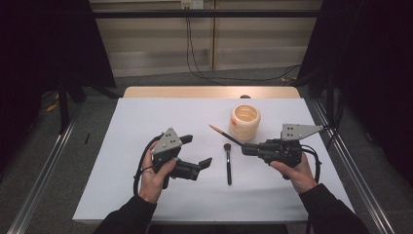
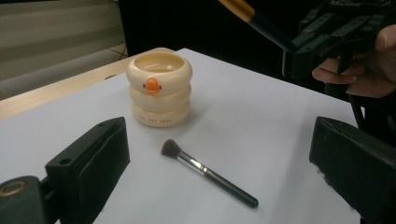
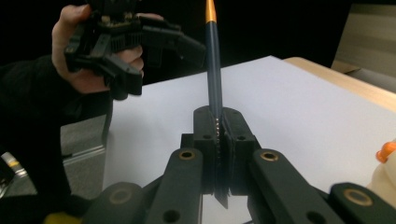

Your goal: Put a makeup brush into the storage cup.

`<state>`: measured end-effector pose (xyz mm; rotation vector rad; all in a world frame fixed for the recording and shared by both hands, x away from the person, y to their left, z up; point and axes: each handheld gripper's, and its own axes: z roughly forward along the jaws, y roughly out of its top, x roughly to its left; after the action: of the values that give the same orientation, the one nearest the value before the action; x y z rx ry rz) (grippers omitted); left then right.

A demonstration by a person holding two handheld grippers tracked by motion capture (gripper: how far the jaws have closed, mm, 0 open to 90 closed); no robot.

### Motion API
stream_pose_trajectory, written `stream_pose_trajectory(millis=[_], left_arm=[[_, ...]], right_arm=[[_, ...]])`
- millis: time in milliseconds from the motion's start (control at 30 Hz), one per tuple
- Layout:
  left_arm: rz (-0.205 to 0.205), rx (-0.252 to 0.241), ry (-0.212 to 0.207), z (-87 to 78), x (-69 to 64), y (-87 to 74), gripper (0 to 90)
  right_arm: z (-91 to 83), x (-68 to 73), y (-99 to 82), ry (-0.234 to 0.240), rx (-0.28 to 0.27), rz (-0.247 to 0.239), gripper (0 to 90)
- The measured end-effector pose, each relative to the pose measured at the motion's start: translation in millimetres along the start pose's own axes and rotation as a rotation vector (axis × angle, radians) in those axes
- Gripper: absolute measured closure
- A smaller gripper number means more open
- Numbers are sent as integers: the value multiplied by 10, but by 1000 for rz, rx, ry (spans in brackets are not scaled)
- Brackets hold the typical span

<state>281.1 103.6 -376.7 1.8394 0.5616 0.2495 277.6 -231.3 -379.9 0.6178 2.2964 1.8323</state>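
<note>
**Pencil clamped, brush left lying**

The right gripper (image 1: pixel 246 147) is seen with its jaws pressed together on a thin dark pencil (image 3: pixel 214 70), whose orange end (image 1: pixel 214 127) is angled toward ten o'clock in the high view, just at nine o'clock of the cream pot (image 1: pixel 244 122). What sort of tip it carries cannot be told; it may be a liner or a fine brush. The left gripper (image 1: pixel 197 152) is held with its jaws spread wide, nothing between them, well apart from the right one. A makeup brush (image 2: pixel 205 172) is left flat on the white table (image 1: pixel 146 117), at six o'clock of the pot, bristles toward it.
</note>
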Motion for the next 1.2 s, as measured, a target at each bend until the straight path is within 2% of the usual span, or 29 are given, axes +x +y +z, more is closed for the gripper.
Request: stream_pose_trajectory(millis=[67,133,233,367,433,500,667,700,733,767,800,833,900,933,967,1000,1033,1133,1200], left_arm=[[-1,4,8,15,1,5,53],[-7,-11,7,36,-3,1,54],[-14,-35,-23,57,0,5,53],[-48,-76,-59,85,-16,31,53],[-51,-77,-63,108,-39,56,56],[-61,-93,-39,128,-73,79,75],[-25,-97,-75,193,-135,147,107],[-21,-94,-71,200,-150,164,113],[-10,-92,-45,204,-165,185,130],[-9,-94,-46,203,-165,209,133],[-29,-105,-62,198,-156,230,177],[-46,-122,-79,199,-142,247,257],[-52,-120,-81,219,-150,277,269],[-40,-114,-89,227,-149,282,288],[-46,-110,-95,235,-150,283,321],[-60,-116,-86,245,-147,282,353],[-76,-122,-96,257,-138,278,357],[-86,-139,-105,269,-119,282,397],[-90,-147,-96,266,-103,294,417]], right_arm=[[0,7,10,-6,-10,3,857],[8,8,14,7,-22,1,857],[7,11,15,-2,-20,0,857],[9,8,15,11,-23,1,857],[13,11,17,6,-20,0,857],[9,15,16,-11,-20,-1,857],[24,25,13,0,-12,-6,857],[28,27,13,1,-9,-7,857],[32,30,12,1,-9,-7,857],[33,32,11,2,-7,-5,857],[38,33,10,2,-5,-10,857],[45,34,8,3,-6,-14,857],[58,37,8,15,-9,-12,858],[61,46,10,11,-4,-13,857],[63,49,10,13,-2,-12,857],[67,48,8,13,-3,-17,857],[68,46,5,10,-2,-17,857],[65,41,2,10,-4,-15,857],[69,43,0,12,-5,-13,858]])
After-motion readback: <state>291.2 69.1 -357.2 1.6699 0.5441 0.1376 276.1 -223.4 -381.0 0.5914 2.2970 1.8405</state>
